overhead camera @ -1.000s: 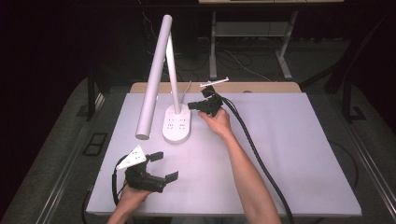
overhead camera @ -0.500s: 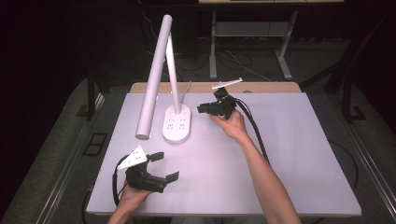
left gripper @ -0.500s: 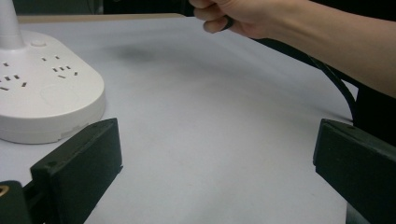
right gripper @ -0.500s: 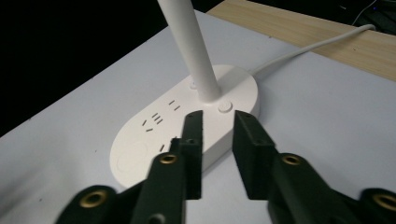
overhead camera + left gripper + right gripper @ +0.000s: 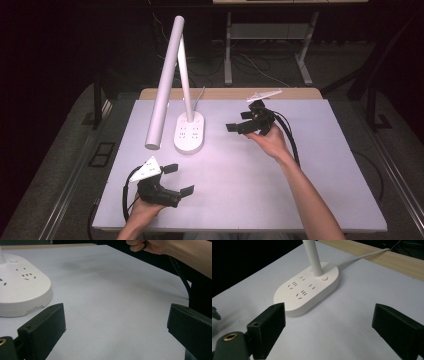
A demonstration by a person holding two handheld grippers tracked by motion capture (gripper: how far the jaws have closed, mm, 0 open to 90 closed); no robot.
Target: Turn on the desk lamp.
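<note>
Two tools noted, both with jaws spread wide and empty. Right tool [image 5: 244, 123] drawn back rightward from the desk lamp [image 5: 189, 132] base since a second ago; contact seemingly finished. Left tool [image 5: 178, 179] unmoved near front edge of worktop [image 5: 330, 165]. Lamp at rear left, cord [image 5: 362, 256] trailing behind. No obstruction between.

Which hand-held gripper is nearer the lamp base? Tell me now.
The right. The right hand-held gripper is just to the right of the lamp base, jaws open toward it. The left hand-held gripper sits at the table's near edge, farther from the base.
</note>
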